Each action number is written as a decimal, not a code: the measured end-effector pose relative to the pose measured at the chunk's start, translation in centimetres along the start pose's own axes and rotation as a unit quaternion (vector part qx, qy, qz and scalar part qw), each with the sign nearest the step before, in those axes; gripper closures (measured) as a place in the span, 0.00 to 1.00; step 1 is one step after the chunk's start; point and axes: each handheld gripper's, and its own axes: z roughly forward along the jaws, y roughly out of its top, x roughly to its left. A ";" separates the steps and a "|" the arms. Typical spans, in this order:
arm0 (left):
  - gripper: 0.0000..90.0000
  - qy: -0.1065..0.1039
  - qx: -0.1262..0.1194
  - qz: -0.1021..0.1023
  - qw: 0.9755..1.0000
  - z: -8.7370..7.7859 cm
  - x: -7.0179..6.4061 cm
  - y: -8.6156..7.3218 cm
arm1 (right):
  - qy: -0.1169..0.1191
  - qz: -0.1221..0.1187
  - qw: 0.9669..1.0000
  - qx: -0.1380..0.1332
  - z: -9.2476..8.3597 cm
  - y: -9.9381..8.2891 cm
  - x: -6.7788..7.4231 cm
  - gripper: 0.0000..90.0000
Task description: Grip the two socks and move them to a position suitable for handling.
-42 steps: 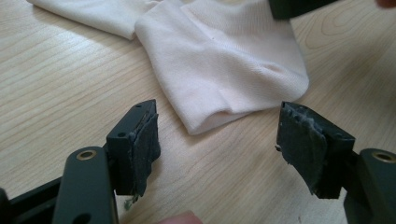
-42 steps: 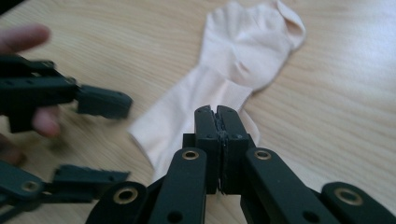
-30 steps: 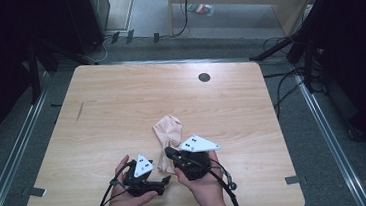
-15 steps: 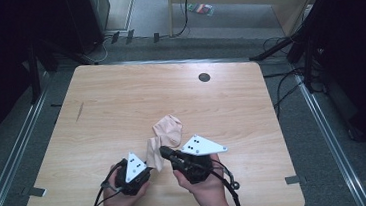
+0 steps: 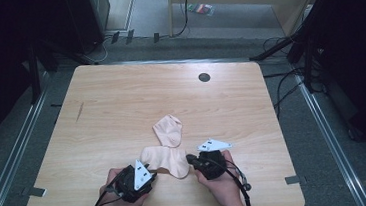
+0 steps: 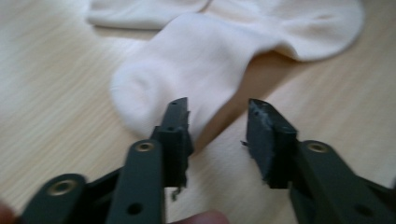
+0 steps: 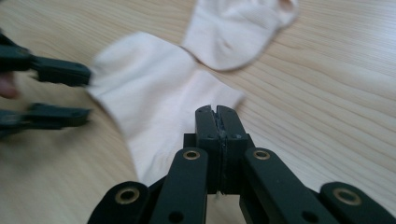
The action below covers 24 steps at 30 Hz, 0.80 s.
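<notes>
Lying flat near the front edge of the wooden desk [image 5: 120,98], 2 pale pink socks [image 5: 167,152] overlap. The left hand-held gripper [image 6: 218,135], its jaws just having parted halfway, straddles the near sock's edge without pinching it. The right hand-held gripper [image 7: 218,122] is fully closed, holding nothing, hovering at that sock's other end.

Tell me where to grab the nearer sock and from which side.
Grip the nearer sock at its free edge facing the left gripper, probably coming in low from that side. It lies flat, so only an edge gives the fingers a lip. Its far end lies against the other sock.
</notes>
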 end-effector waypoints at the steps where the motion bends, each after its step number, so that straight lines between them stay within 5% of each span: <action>1: 0.53 -0.050 -0.008 -0.009 0.999 -0.2 0.4 0.0 | -0.012 -0.007 1.000 0.009 -0.2 -0.1 -0.6 1.00; 2: 0.51 -0.050 -0.008 -0.009 0.999 -0.2 0.4 0.0 | -0.014 -0.011 1.000 0.013 -0.3 -0.2 -0.8 1.00; 4: 0.48 -0.091 -0.022 -0.026 0.995 -0.6 1.1 -0.2 | -0.018 -0.013 1.000 0.017 -0.3 -0.2 -1.1 1.00; 5: 0.42 -0.123 -0.035 -0.046 0.991 -1.0 2.0 -0.2 | -0.019 -0.018 0.999 0.027 -0.3 -0.3 -1.5 0.96; 6: 0.41 -0.123 -0.035 -0.046 0.991 -1.0 2.0 -0.2 | -0.019 -0.018 0.999 0.027 -0.3 -0.3 -1.5 0.96; 8: 0.40 -0.139 -0.056 -0.071 0.986 -1.4 3.2 -0.4 | -0.038 -0.012 0.999 0.016 -0.5 -0.4 -2.0 0.79; 9: 0.40 -0.145 -0.086 -0.115 0.979 -1.7 4.6 -0.6 | -0.044 0.010 0.999 -0.001 -1.0 -0.4 -2.4 0.76; 10: 0.41 -0.143 -0.099 -0.141 0.974 -1.7 5.4 -0.8 | -0.044 0.020 0.999 -0.014 -1.4 -0.4 -2.6 0.74; 11: 0.43 -0.143 -0.099 -0.141 0.974 -1.7 5.4 -0.8 | -0.043 0.030 0.998 -0.022 -1.6 -0.5 -2.7 0.73; 14: 0.48 -0.098 -0.108 -0.208 0.967 -0.9 7.2 -1.1 | -0.033 0.041 0.998 -0.023 -1.8 -0.7 -2.5 0.67; 15: 0.51 -0.088 -0.093 -0.247 0.961 0.1 8.1 -1.3 | -0.028 0.039 0.999 -0.009 -1.3 -0.9 -2.2 0.60; 16: 0.52 -0.088 -0.093 -0.247 0.961 0.1 8.1 -1.3 | -0.028 0.039 0.999 -0.009 -1.3 -0.9 -2.2 0.60; 17: 0.53 -0.096 -0.083 -0.268 0.955 0.8 8.5 -1.4 | -0.031 0.041 0.999 0.003 -0.6 -1.0 -1.9 0.57; 22: 0.67 -0.096 -0.056 -0.268 0.957 1.7 7.9 -1.2 | -0.029 0.029 0.999 0.022 0.6 -1.2 -1.0 0.64; 24: 0.76 -0.103 -0.051 -0.256 0.960 2.0 7.4 -0.9 | -0.032 0.024 0.999 0.027 1.2 -1.4 -0.6 0.80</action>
